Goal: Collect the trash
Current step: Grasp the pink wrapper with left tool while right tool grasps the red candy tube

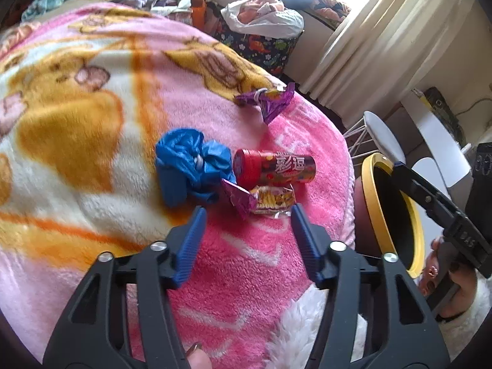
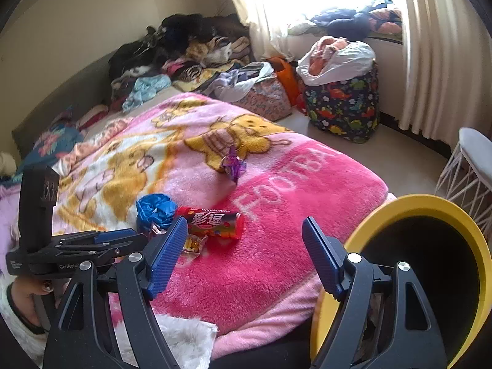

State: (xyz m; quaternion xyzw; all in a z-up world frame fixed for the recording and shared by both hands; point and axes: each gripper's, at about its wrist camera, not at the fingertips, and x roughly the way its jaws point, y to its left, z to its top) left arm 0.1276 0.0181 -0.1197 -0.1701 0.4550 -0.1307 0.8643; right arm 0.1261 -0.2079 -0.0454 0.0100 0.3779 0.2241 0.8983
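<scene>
Trash lies on a pink cartoon blanket [image 1: 92,98]: a crumpled blue plastic bag [image 1: 190,166], a red candy tube [image 1: 272,167], a purple and yellow snack wrapper [image 1: 261,200] and a purple wrapper [image 1: 267,100] farther off. My left gripper [image 1: 247,215] is open and empty, just short of the snack wrapper. My right gripper [image 2: 244,227] is open and empty above the blanket's edge, beside a yellow-rimmed black bin [image 2: 430,264]. The bin also shows in the left wrist view [image 1: 390,212]. The tube [image 2: 215,223], blue bag [image 2: 155,209] and purple wrapper [image 2: 233,164] show in the right wrist view.
Piles of clothes [image 2: 184,52] lie at the bed's far end. A dinosaur-print bag [image 2: 344,104] with a white plastic bag on top stands by the curtain [image 2: 436,55]. A white wire stool [image 2: 470,166] stands behind the bin.
</scene>
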